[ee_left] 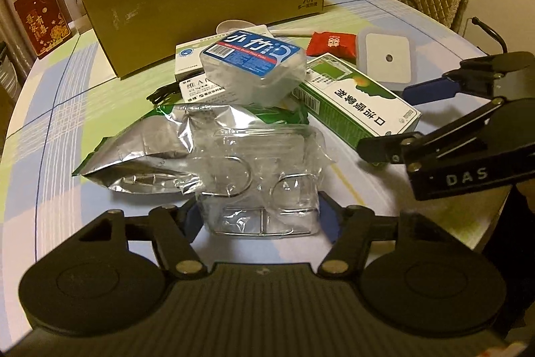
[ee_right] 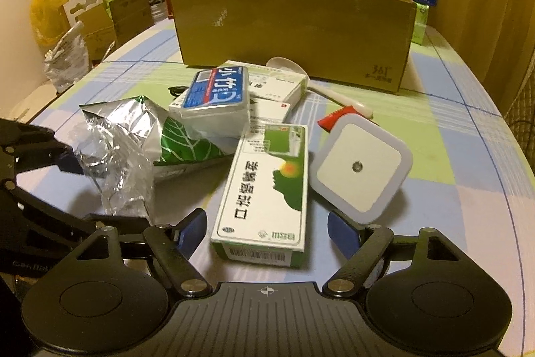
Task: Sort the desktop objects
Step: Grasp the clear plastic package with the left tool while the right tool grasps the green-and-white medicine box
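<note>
While the left gripper hangs low over the bench, its fingers stand part open on either side of a clear plastic packet of metal hooks. The blue pads lie at the packet's two lower corners; whether they press on it I cannot tell. Just beyond those fingers lies a crumpled silver-and-green foil bag, and past that a clear floss-pick box with a blue label sits on top of white cartons.

The right gripper has its fingers wide apart, with the near end of a green-and-white carton between them. A gap shows between the left pad and the carton's side, and the right pad is clear of it too, so nothing is gripped. Just ahead of the right-hand finger a square white night-light lies tilted, its edge close to that finger. Farther off, beyond both pairs of fingers, are a red sachet, a white spoon and an open cardboard box standing at the far side of the bench.
</note>
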Action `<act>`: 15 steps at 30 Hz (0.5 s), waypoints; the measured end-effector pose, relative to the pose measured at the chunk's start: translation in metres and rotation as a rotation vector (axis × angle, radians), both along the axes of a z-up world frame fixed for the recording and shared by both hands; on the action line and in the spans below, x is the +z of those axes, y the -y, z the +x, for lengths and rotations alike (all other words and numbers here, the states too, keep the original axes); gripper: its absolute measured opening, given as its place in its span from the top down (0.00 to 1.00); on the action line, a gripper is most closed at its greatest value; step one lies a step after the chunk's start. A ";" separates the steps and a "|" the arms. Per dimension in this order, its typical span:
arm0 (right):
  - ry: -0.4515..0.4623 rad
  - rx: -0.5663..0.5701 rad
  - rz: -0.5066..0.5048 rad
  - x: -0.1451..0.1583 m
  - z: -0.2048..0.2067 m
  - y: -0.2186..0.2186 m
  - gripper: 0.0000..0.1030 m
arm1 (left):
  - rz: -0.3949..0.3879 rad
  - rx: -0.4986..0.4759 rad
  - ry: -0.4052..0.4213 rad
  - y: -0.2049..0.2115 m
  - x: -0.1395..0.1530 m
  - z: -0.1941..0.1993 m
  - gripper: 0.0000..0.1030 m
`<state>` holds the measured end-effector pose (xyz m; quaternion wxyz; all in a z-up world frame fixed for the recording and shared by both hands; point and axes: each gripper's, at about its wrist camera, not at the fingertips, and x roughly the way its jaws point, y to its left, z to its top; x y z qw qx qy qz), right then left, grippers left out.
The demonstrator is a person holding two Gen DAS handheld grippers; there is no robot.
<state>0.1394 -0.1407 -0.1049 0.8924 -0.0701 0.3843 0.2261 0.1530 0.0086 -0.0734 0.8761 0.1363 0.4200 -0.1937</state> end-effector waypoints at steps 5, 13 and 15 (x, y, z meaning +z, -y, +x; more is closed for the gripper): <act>0.015 0.010 -0.011 -0.002 0.005 -0.009 0.27 | -0.021 0.033 -0.016 0.000 0.004 -0.004 0.38; 0.002 -0.022 -0.023 -0.004 0.010 -0.011 0.48 | -0.046 0.112 -0.014 -0.008 0.014 -0.006 0.38; -0.001 -0.027 -0.022 -0.002 0.008 -0.008 0.49 | -0.052 0.129 -0.016 -0.009 0.016 -0.005 0.38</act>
